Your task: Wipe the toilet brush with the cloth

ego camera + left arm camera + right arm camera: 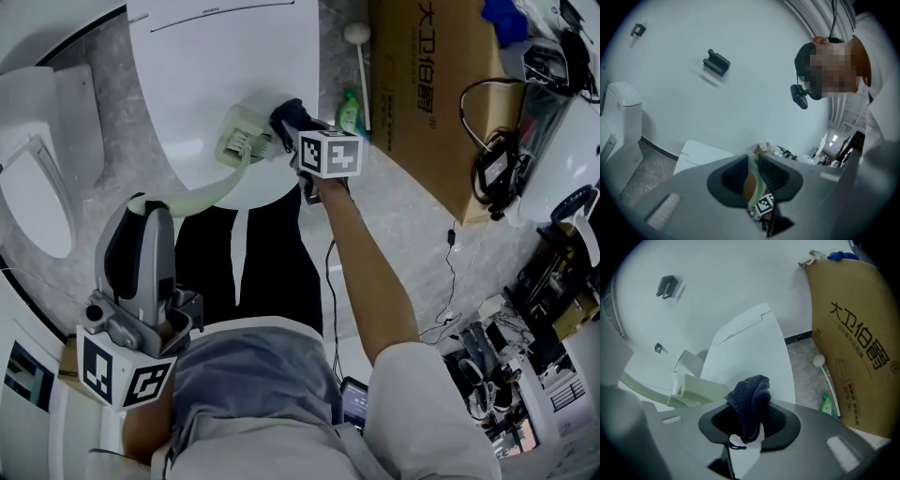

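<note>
Left gripper jaws clamp brush handle; likely light, stiff, slippery plastic. Right gripper jaws pinch soft cloth beside head.

We find cool, even, bright light with a bluish-grey cast throughout. In the head view the white toilet lid at twelve o'clock is nearly blown out. Both gripper views bulge and fall to black at the corners; ceiling lights glow near three o'clock in the left one. The dark cloth shows its weave; the grey foreground around it is soft.
</note>
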Demonstrator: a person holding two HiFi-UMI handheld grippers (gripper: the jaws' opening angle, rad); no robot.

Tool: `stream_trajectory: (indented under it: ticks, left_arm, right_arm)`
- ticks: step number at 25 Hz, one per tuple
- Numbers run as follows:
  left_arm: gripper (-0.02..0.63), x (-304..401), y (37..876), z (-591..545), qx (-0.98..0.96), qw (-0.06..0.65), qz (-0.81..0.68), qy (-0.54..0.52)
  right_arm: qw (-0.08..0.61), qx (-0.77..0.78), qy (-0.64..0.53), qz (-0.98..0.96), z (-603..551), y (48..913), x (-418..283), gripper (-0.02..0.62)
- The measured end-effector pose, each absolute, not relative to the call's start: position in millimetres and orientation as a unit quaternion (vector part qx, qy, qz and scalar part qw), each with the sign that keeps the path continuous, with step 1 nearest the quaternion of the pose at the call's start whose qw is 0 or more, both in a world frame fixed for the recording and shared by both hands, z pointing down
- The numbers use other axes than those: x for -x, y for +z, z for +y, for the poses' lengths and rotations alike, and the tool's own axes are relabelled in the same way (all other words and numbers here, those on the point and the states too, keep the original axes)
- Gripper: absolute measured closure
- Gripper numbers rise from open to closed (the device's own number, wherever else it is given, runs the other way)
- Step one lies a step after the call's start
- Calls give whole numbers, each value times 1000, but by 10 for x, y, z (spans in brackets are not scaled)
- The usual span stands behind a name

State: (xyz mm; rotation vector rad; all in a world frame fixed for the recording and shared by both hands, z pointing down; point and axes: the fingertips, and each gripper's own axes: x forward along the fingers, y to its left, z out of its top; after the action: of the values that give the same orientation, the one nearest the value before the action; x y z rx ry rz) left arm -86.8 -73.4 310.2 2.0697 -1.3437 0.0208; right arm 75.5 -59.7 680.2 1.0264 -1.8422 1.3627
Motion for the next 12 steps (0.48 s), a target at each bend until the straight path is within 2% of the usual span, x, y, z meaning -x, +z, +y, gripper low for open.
stream_trajectory:
  ticks: [12]
  left_arm:
    - [606, 858, 3101, -739, -791, 330, -515, 4]
  right_arm:
    - [293, -419, 535, -672, -407, 6811, -856, 479]
